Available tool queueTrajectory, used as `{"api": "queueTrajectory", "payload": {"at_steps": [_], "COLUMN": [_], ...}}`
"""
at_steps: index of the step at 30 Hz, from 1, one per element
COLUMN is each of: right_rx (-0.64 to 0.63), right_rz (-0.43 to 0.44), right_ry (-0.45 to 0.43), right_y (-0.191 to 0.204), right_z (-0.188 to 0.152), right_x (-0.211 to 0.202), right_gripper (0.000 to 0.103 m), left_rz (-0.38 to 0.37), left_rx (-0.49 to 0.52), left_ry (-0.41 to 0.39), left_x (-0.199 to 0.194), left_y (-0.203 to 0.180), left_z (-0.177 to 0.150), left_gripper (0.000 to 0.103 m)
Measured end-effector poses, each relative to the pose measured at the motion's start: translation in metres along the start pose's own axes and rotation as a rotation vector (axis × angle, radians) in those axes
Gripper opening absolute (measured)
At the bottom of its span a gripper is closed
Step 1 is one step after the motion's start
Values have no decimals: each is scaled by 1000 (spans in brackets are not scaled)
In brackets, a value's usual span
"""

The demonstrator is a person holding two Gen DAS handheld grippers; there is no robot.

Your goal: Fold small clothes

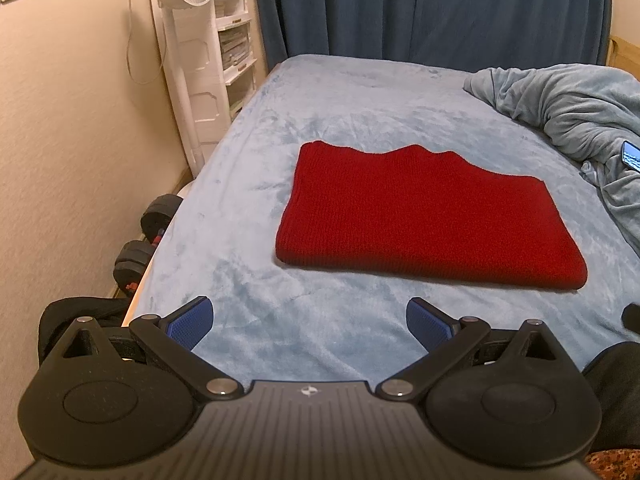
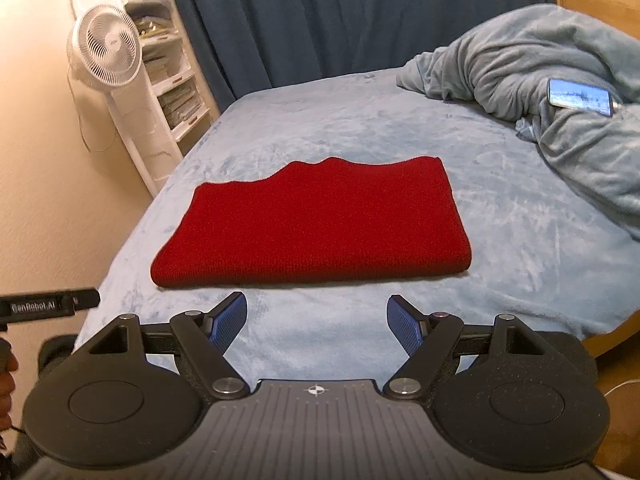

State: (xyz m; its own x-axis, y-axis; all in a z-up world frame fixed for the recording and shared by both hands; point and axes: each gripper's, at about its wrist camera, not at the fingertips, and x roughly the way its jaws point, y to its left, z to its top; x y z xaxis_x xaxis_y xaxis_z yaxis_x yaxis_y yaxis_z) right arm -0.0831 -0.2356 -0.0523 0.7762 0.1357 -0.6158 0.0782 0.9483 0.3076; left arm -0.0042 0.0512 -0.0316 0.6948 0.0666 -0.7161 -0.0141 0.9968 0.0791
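A red knitted garment [image 1: 424,216] lies folded flat into a rectangle on the light blue bed cover [image 1: 340,112]; it also shows in the right wrist view [image 2: 316,224]. My left gripper [image 1: 310,322] is open and empty, held above the near edge of the bed, short of the garment's front left corner. My right gripper [image 2: 316,322] is open and empty, just in front of the garment's near folded edge. Part of the left gripper's body [image 2: 48,304] shows at the left of the right wrist view.
A bunched grey-blue blanket [image 2: 552,92] lies at the far right of the bed with a phone [image 2: 580,98] on it. A white fan [image 2: 114,52] and white shelves [image 2: 172,80] stand left of the bed. Dumbbells [image 1: 144,240] lie on the floor by the wall. Dark blue curtains [image 1: 432,8] hang behind.
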Motion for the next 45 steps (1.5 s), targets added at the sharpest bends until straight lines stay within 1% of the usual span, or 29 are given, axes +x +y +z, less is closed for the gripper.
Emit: {"api": "queueTrajectory", "payload": {"at_steps": [3,6,10,12,14,15,19,20,21,22,23,24,27,29,32,34,35,36,37,39,41,42,43,44,45], "right_rx": [149,305,487,548,638,689,879,924,959,978,968,948,823,776,743,722,668,578,456,197,-80,-212,-318,-451,-553], "right_rz": [44,47,13,-4,-67,-77,-97,-111,-113,-94,-83,-52,-60,-99,-214,-282,-321,-355,-381,-397,-356,-320,-283,-233,-191], "right_ry": [14,36,70,71,81,86,171,186,182,153,122,111,66,87,173,195,191,175,147,68,-27,-60,-81,-99,-107], "right_y": [-22,-50,-91,-115,-137,-147,-181,-187,-193,-197,-197,-197,-181,-174,-169,-160,-146,-128,-102,-45,29,68,102,141,170], "right_z": [8,14,21,27,32,32,22,17,12,11,12,17,41,49,49,58,68,82,98,124,143,144,141,130,116], "right_x": [11,32,77,109,138,152,205,216,224,227,227,226,212,211,225,230,230,229,228,226,227,230,234,240,244], "right_gripper": [80,81,81,81,81,82,82,82,82,80,38,17,16,16,16,16,16,16,16,15,15,15,15,15,15], "left_rz": [17,36,87,116,148,162,205,216,225,236,246,253,264,271,264,251,244,242,239,224,199,193,193,197,202], "left_rx": [-15,-44,-54,-71,-103,-120,-156,-159,-162,-164,-165,-166,-189,-214,-259,-277,-281,-285,-294,-328,-386,-411,-431,-447,-460], "left_ry": [6,19,21,22,33,39,62,67,71,79,84,91,110,120,138,137,130,126,125,136,156,158,157,155,149], "left_x": [7,17,35,47,64,71,101,110,119,130,138,148,173,190,210,217,218,220,221,225,228,228,227,226,224], "left_y": [7,15,25,33,44,49,63,65,66,68,68,70,76,80,87,93,96,99,103,112,125,130,136,142,147], "left_z": [4,9,18,23,30,33,42,43,43,43,43,43,42,42,39,37,35,34,32,30,29,28,28,27,27], "left_gripper": [103,103,103,103,103,103,103,103,103,103,103,103,103,103,103,103,103,103,103,103,103,103,103,103,103]}}
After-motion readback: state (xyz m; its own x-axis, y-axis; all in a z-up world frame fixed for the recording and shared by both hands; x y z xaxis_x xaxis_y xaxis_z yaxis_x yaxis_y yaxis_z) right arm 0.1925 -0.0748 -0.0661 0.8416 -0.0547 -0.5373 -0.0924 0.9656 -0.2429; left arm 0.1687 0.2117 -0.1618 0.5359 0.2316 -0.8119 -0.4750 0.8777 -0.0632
